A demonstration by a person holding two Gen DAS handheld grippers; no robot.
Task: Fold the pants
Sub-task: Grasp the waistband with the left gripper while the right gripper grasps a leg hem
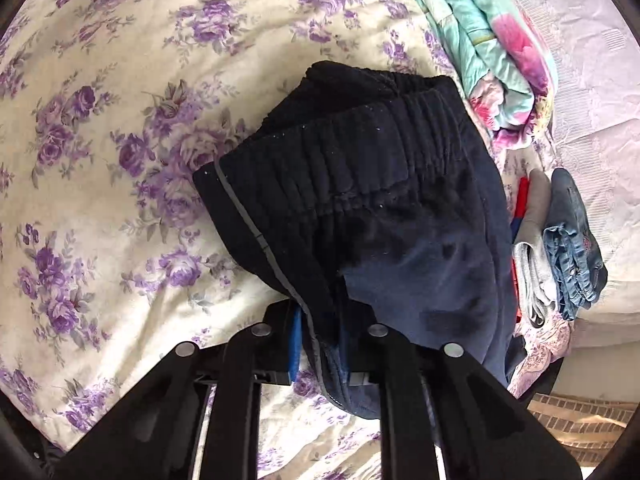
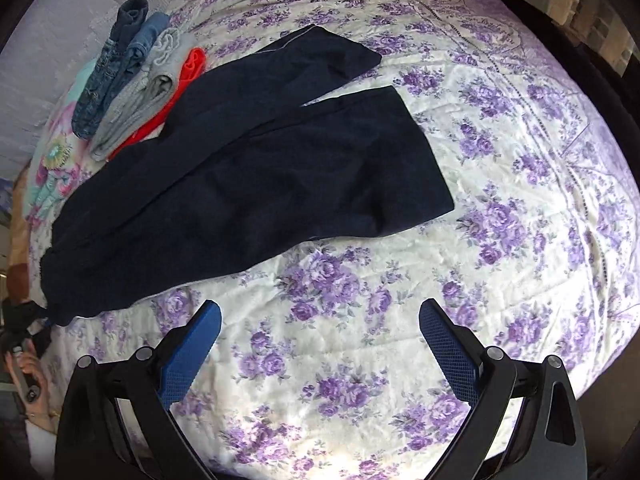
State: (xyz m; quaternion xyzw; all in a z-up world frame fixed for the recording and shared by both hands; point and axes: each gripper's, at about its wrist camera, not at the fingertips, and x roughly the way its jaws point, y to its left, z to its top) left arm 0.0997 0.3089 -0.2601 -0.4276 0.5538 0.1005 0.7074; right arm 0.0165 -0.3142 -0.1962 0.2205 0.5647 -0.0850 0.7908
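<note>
Floral bedspread carries the dark pants, legs spread flat. Left hand-held gripper clamps their waistband edge; right hand-held gripper hovers wide apart, holding nothing.

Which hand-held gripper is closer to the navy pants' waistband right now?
Left. The left hand-held gripper is shut on the navy pants just below the waistband. The right hand-held gripper is open over bare bedspread, apart from the pants.
</note>
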